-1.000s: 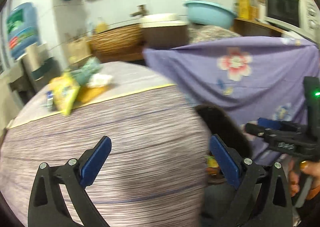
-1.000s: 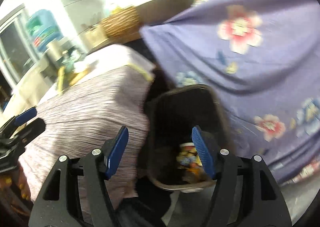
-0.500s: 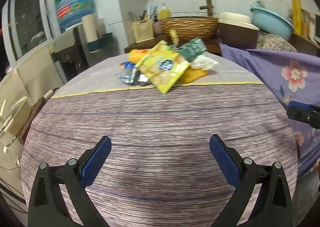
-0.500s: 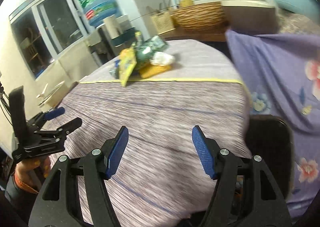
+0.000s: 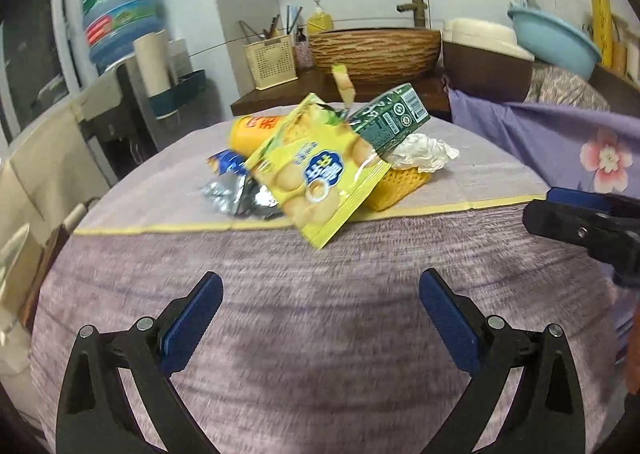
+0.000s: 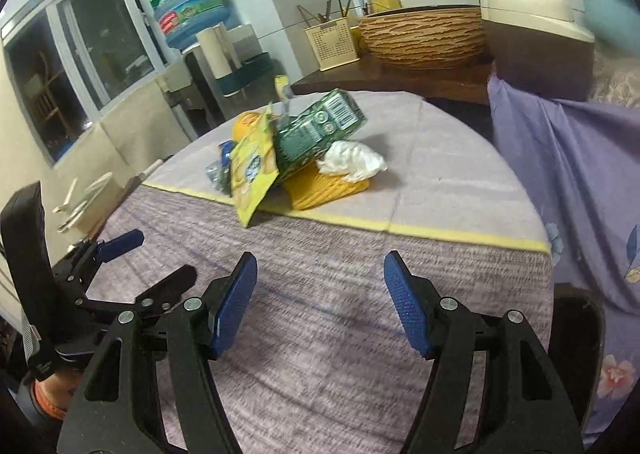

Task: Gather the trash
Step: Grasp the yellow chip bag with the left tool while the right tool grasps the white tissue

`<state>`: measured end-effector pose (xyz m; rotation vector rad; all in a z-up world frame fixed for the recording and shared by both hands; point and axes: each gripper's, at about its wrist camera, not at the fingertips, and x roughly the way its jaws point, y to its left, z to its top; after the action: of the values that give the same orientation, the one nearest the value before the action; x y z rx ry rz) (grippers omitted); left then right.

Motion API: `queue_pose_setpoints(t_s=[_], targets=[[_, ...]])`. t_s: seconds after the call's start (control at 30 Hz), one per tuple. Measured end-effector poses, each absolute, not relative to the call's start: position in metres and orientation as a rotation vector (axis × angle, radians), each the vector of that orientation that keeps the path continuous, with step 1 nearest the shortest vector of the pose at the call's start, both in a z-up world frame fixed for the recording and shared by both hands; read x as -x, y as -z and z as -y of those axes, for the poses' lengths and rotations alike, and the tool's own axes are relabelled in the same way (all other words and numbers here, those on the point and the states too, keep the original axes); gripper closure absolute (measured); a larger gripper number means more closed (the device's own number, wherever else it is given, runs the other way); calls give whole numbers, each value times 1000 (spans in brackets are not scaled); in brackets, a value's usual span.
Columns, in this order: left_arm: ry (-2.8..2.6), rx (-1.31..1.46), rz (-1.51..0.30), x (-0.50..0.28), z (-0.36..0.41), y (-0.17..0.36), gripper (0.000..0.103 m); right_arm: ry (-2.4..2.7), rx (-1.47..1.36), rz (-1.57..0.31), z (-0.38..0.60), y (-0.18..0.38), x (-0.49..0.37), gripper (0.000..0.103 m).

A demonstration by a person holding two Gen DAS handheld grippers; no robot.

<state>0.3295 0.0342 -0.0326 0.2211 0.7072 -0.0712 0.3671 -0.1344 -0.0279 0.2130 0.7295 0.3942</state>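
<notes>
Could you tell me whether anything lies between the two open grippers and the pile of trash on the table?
Nothing visible does: only bare striped tablecloth separates the left gripper and right gripper from the trash pile. The yellow snack bag is nearest.

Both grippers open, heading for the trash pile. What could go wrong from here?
1. The yellow bag leans on the pile; pulling it may topple the green carton resting on top.
2. The tissue and foil wrapper are light and may slide off the table.
</notes>
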Motion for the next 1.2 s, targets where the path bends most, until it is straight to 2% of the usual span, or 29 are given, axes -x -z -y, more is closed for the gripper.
queue_pose_setpoints(t_s=[0.07, 0.33, 0.43, 0.5, 0.57, 0.6, 0.67, 1.2], targets=[[44, -252, -715, -351, -23, 38, 6, -370, -214, -735, 140, 30, -376, 37], [-22, -297, -749, -404, -3, 57, 21, -330, -230, -765, 161, 42, -385, 37], [-38, -333, -760, -414, 3, 63, 39, -323, -215, -766, 162, 43, -388, 37], [-50, -327, -761, -418, 0, 62, 58, -322, -209, -761, 160, 41, -391, 37], [-55, -293, -754, -418, -9, 57, 72, -327, -206, -752, 158, 38, -396, 37], [-50, -273, -750, -417, -12, 54, 86, -331, -203, -746, 157, 37, -398, 37], [-47, -211, -733, -408, -23, 46, 99, -342, -190, -738, 153, 36, -402, 37], [33, -3, -623, -323, -84, -1, 100, -349, 6, -767, 117, 43, -456, 37]])
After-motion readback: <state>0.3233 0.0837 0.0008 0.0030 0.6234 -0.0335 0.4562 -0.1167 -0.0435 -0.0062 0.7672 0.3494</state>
